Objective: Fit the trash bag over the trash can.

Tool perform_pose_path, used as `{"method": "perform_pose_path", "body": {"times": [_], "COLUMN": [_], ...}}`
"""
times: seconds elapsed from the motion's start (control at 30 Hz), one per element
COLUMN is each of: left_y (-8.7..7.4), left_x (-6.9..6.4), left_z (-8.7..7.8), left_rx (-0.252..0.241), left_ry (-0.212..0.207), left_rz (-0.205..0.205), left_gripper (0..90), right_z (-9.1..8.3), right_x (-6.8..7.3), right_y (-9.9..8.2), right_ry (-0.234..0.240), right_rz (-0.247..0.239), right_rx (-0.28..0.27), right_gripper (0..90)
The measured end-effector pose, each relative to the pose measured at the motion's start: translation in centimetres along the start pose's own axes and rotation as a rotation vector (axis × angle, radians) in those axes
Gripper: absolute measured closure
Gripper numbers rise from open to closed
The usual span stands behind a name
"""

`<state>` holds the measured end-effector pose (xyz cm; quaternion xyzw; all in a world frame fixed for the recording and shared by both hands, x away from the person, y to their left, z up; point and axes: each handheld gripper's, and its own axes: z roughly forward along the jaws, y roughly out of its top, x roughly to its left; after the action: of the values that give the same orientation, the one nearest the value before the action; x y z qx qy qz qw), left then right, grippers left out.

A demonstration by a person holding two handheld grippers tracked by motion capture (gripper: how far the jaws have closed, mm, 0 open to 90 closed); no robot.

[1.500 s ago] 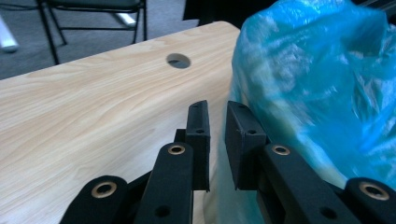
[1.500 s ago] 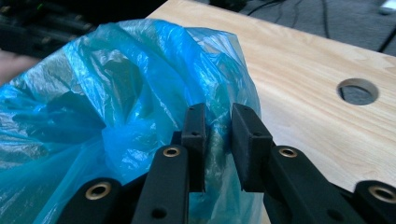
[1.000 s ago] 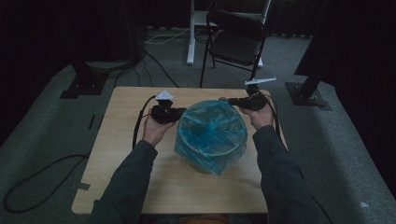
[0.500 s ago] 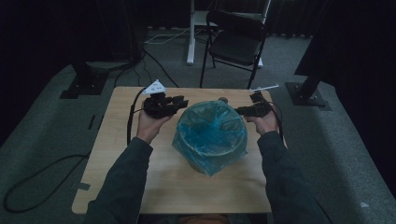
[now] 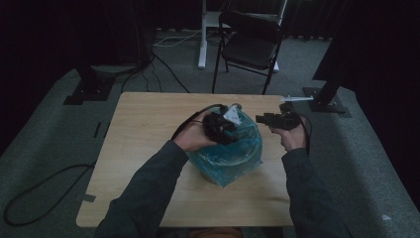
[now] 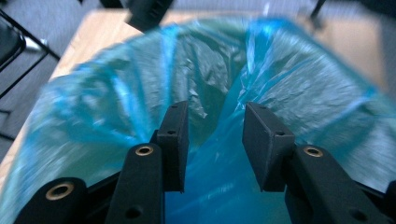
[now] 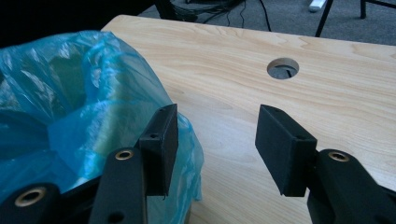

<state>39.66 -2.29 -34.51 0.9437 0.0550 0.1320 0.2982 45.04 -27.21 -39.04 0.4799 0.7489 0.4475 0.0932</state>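
A blue plastic bag (image 5: 229, 154) lines a round container in the middle of the wooden table (image 5: 143, 148). My left gripper (image 5: 222, 127) hovers over the bag's mouth. In the left gripper view its jaws (image 6: 215, 114) stand open and have just been opening; crumpled blue film (image 6: 303, 84) lies beyond them, not pinched. My right gripper (image 5: 261, 118) is just right of the bag's rim. Its jaws (image 7: 215, 116) are open and have just been opening, with bare table between them and the bag (image 7: 70, 93) beside the left jaw.
A round cable hole (image 7: 282, 68) is cut in the tabletop ahead of the right gripper. A black folding chair (image 5: 252, 44) stands behind the table. Cables run over the grey floor (image 5: 44, 188) at the left.
My left gripper swung right from the bag's left rim to above its mouth. My right gripper let go of the right rim, opened, and drew back slightly.
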Motion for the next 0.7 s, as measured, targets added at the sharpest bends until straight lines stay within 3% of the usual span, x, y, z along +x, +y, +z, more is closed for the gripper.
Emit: {"method": "perform_pose_path", "body": {"times": [0.2, 0.3, 0.33, 0.37, 0.4, 0.47, 0.53, 0.63, 0.7], "left_y": [0.9, 0.8, 0.7, 0.7, 0.7, 0.6, -0.1, -2.2, -3.7], "left_x": [-0.5, -0.7, -0.8, -0.8, -0.7, -0.2, 0.5, 1.4, 1.9], "left_z": [3.8, 4.7, 4.7, 4.4, 3.9, 2.5, 0.5, -2.7, -4.0], "left_rx": [0.214, 0.258, 0.257, 0.233, 0.195, 0.109, 0.001, -0.183, -0.243], "left_ry": [0.001, -0.032, -0.021, 0.005, 0.005, 0.050, 0.119, 0.234, 0.277], "left_rz": [0.054, 0.069, 0.078, 0.085, 0.058, 0.019, -0.049, -0.187, -0.248], "left_gripper": [60.0, 58.8, 58.5, 58.3, 58.3, 58.3, 57.2, 56.2, 55.4], "right_z": [0.1, 0.1, 0.1, 0.1, 0.1, 0.1, 0.0, -0.2, -0.3], "right_x": [0.2, 0.3, 0.4, 0.4, 0.4, 0.4, 0.4, 0.1, -0.1], "right_y": [-0.2, -0.2, -0.2, -0.2, -0.3, -0.4, -0.5, -0.7, -0.8], "right_ry": [0.010, 0.013, 0.014, 0.014, 0.015, 0.016, 0.011, 0.008, 0.006], "right_rz": [-0.020, -0.023, -0.027, -0.029, -0.033, -0.043, -0.043, -0.042, -0.040], "right_rx": [0.005, 0.007, 0.009, 0.010, 0.012, 0.009, 0.007, -0.002, -0.006], "right_gripper": [48.3, 48.3, 48.2, 48.2, 48.0, 47.8, 47.6, 47.4, 47.2]}}
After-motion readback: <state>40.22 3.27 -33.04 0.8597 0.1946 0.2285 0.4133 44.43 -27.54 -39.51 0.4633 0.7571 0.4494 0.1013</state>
